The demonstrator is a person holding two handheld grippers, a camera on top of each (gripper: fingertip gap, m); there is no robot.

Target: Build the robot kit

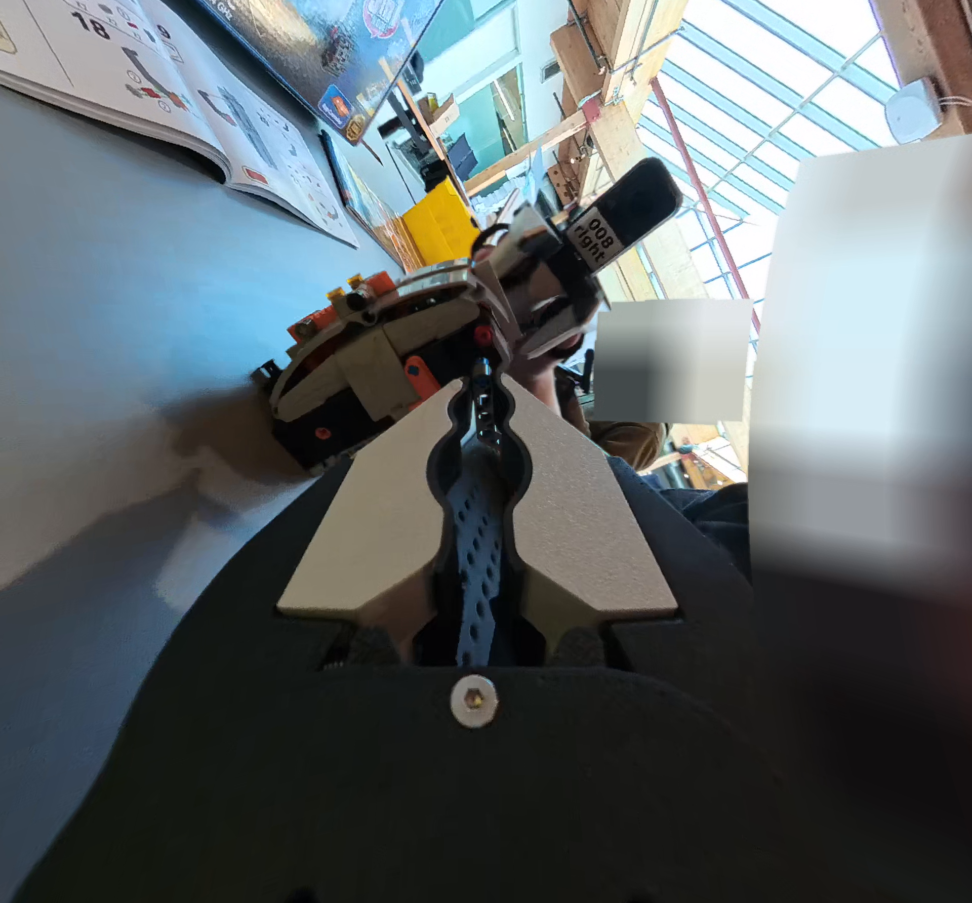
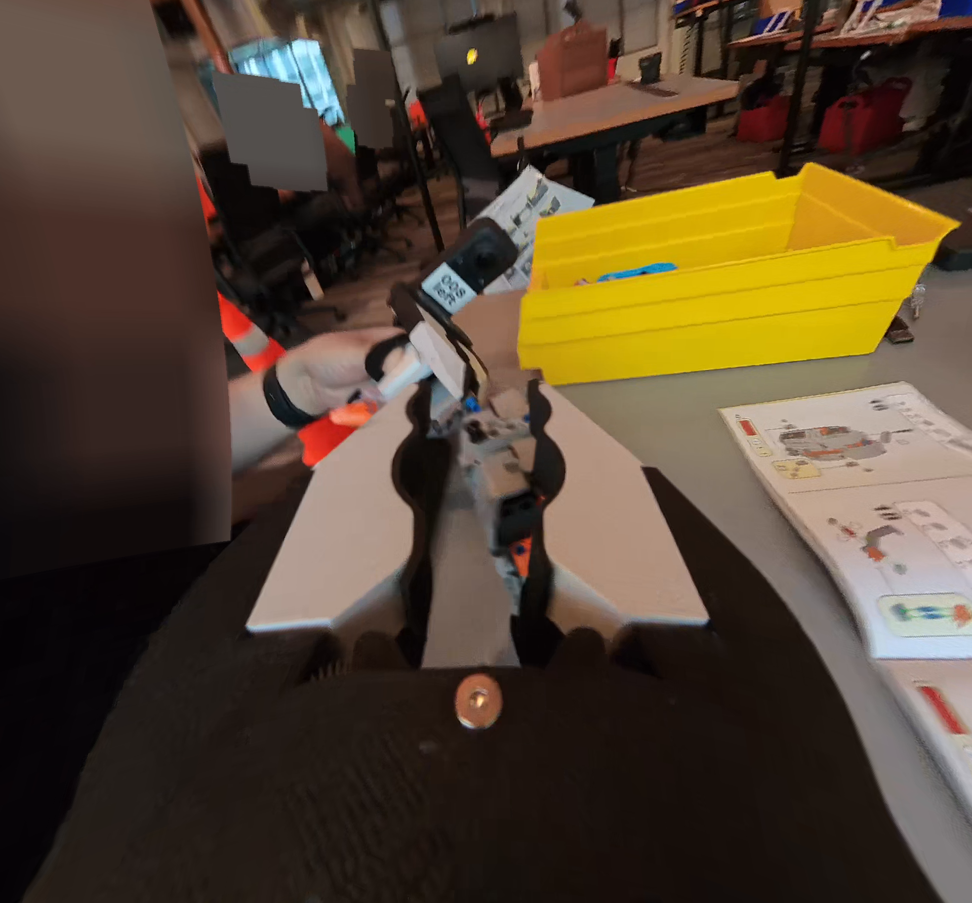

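My left gripper (image 1: 481, 384) is shut on a long dark perforated beam (image 1: 479, 557) that runs between its fingers and sticks out at the tips. The beam's far end meets a grey, black and orange brick model (image 1: 368, 362) held above the grey table (image 1: 105, 325). My right gripper (image 2: 476, 396) is shut on that model (image 2: 499, 483), which fills the gap between its fingers. The right gripper also shows in the left wrist view (image 1: 547, 267), behind the model. The left gripper shows in the right wrist view (image 2: 447, 352), held by a hand (image 2: 326, 373).
A yellow bin (image 2: 710, 310) with small parts stands on the table beyond the grippers. An open instruction booklet (image 2: 868, 509) lies at the right; it also shows in the left wrist view (image 1: 184, 104), next to a printed box (image 1: 315, 10). Work tables and chairs stand farther off. Across from one pair of fingers to the other is roughly 7 centimeters.
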